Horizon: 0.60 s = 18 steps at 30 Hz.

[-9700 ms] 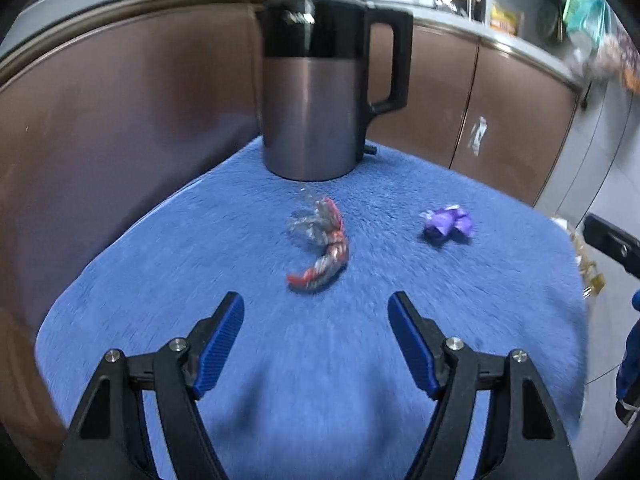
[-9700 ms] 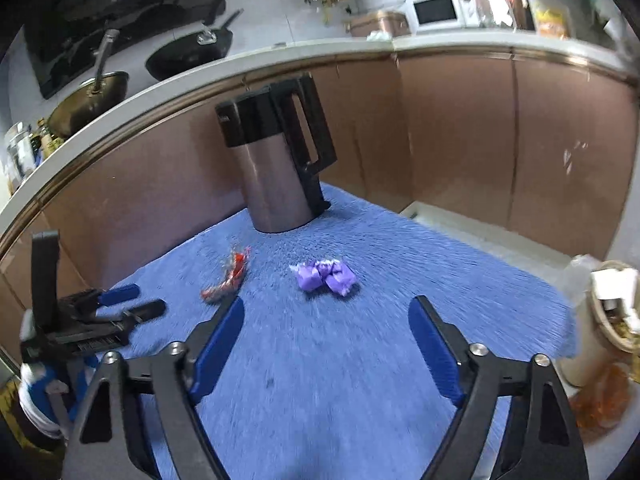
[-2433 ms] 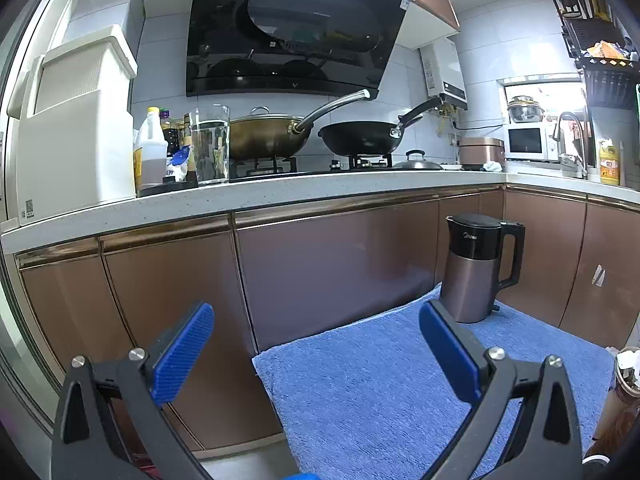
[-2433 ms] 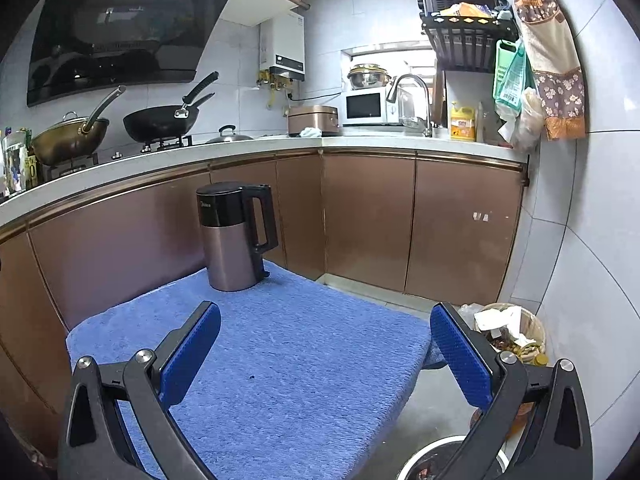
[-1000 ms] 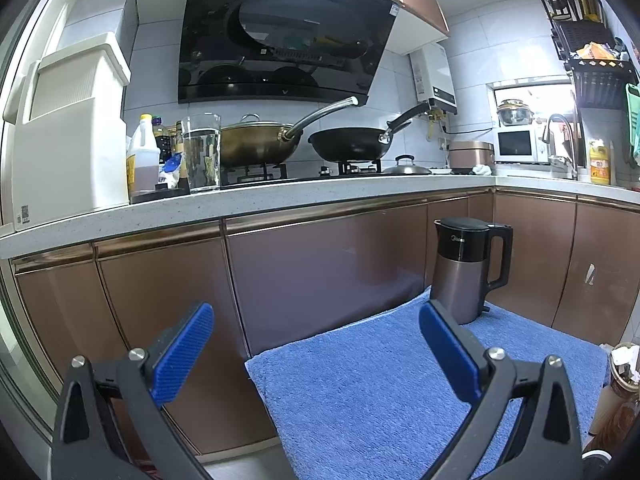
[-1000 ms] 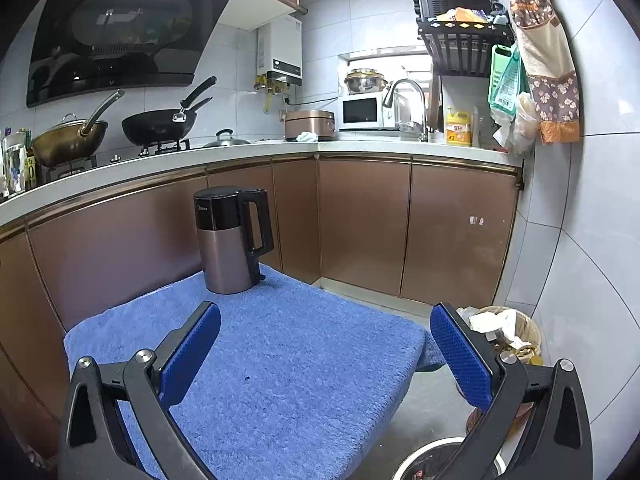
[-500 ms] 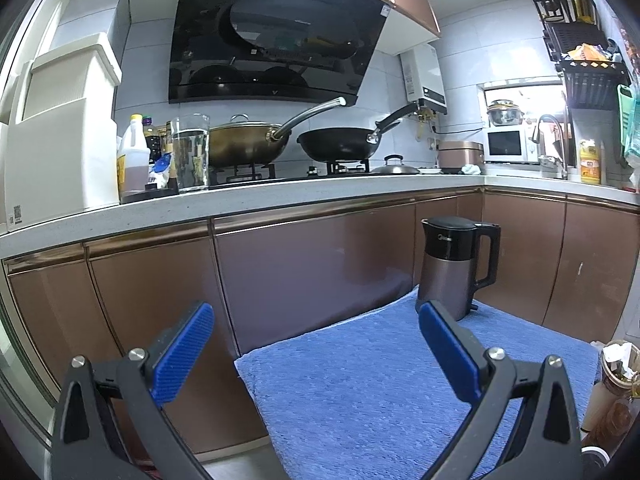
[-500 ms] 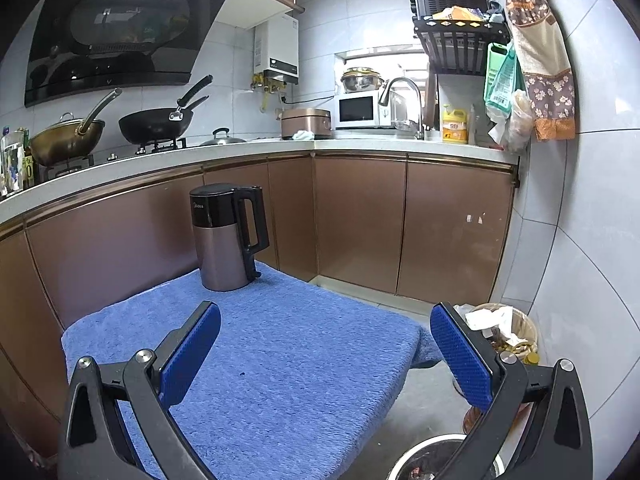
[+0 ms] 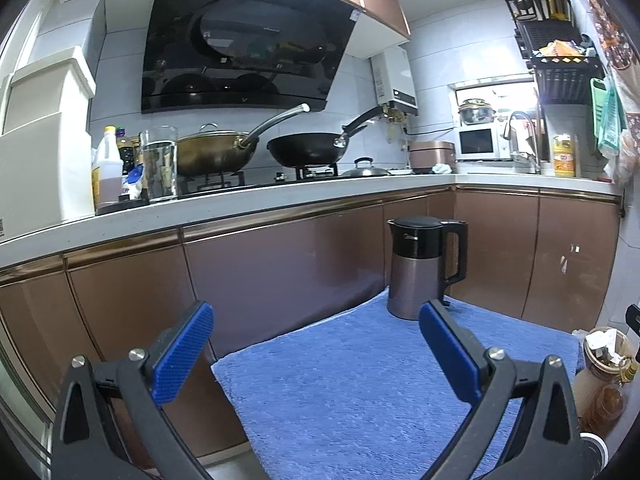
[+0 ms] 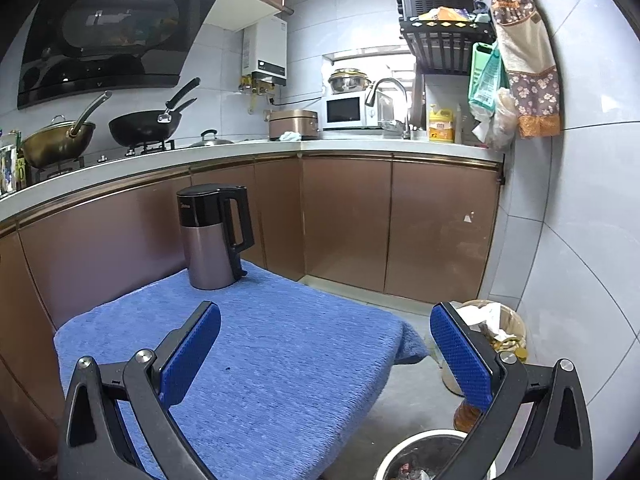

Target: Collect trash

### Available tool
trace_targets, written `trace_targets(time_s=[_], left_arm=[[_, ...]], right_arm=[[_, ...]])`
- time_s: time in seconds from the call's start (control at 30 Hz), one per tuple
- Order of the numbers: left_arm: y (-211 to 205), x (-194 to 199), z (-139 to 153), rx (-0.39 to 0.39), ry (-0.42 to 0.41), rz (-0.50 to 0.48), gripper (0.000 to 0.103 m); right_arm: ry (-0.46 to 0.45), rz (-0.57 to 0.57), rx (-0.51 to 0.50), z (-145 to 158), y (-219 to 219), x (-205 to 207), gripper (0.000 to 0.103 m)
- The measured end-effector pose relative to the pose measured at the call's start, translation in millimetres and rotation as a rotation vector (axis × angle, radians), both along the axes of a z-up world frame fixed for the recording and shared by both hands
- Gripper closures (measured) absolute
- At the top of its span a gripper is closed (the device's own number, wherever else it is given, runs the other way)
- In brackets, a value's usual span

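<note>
Blue towel (image 10: 280, 360) lay bare ahead of both grippers, with only the kettle (image 10: 212, 240) standing on it. Trash sat in the bin (image 10: 424, 464) below the right gripper (image 10: 326, 356). It and the left gripper (image 9: 316, 356) were wide apart, holding nothing. The job looked finished.
</note>
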<state>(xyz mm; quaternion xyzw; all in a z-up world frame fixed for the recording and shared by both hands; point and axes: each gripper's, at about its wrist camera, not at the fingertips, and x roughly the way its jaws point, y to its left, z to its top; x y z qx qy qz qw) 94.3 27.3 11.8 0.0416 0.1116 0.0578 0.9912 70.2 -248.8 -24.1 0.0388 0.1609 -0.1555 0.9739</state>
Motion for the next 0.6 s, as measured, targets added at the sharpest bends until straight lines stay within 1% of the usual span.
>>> trace_targets(time_s=[0.13, 0.4, 0.6], left_arm=[[-8.1, 0.1, -6.7, 0.004, 0.022, -0.031, 0.000], [-27.0, -2.7, -21.2, 0.022, 0.064, -0.086, 0.000], [-32.5, -4.1, -25.8, 0.022, 0.087, -0.108, 0.000]], right_arm=[[0.002, -0.014, 0.001, -7.0, -5.1, -9.5, 0.000], [0.079, -0.026, 0.010, -36.6, -10.6, -24.5, 0.000], [0.097, -0.032, 0.015, -45.9, -11.9, -31.9, 0.000]])
